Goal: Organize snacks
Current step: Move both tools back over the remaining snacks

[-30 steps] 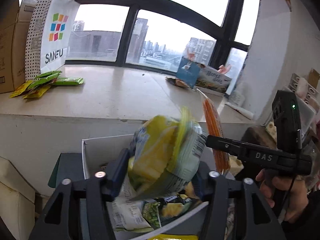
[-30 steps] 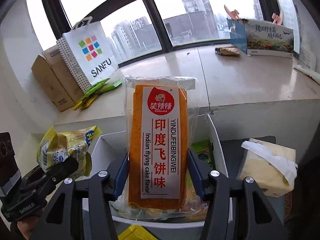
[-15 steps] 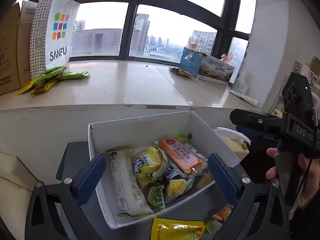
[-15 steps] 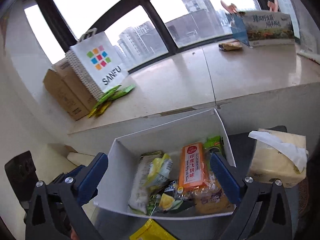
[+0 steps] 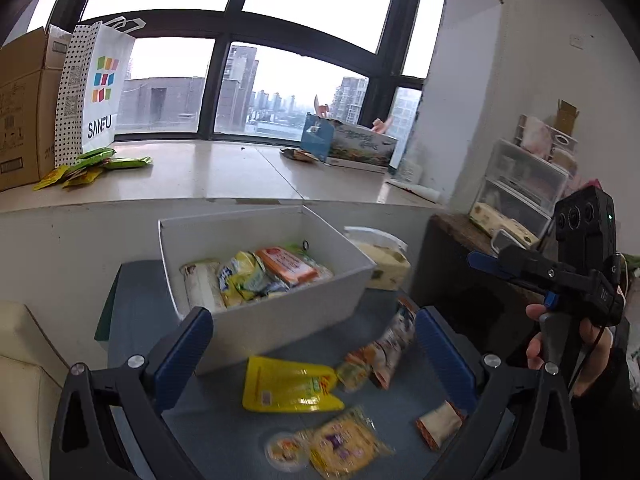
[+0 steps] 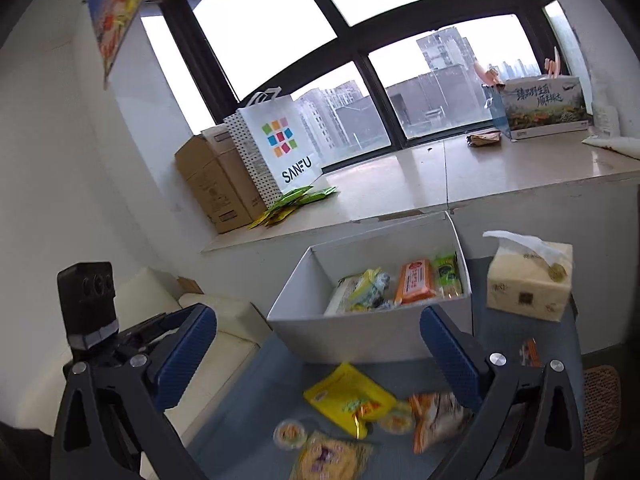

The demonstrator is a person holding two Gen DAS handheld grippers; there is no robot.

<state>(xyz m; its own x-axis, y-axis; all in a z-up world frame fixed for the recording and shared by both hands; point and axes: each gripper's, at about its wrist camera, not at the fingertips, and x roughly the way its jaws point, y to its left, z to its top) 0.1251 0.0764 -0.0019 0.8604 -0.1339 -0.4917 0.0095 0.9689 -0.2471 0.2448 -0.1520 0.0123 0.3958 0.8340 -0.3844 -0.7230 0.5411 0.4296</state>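
Item one, from my remote seat: white rectangular cardboard box [image 5: 272, 312], open-topped, standing on the grey-blue surface [image 5: 144, 312] below the stone window ledge [image 5: 208, 172]. Contents: an orange flat cake packet [image 5: 286, 266] with a red-and-white label lying face up, a yellow crinkled chip bag [image 5: 244, 276] beside it at 9 o'clock, and a pale long wrapper [image 5: 202, 286] at the box's 9 o'clock wall.

Item two: loose snacks on the surface at the box's 6 o'clock, apart from it: a bright yellow pouch [image 5: 290, 388], an orange-and-grey bag [image 5: 390, 344], a yellow-and-purple clear packet [image 5: 344, 446] and a small round jelly cup [image 5: 282, 450].

Item three: my left claw [image 5: 312, 352], blue pads spread wide, pinching nothing, tilted down over the loose snacks.

Item four: my right claw [image 6: 318, 354], likewise spread and empty, angled down; a hand [image 5: 576, 356] grips its handle at 3 o'clock in the left view.
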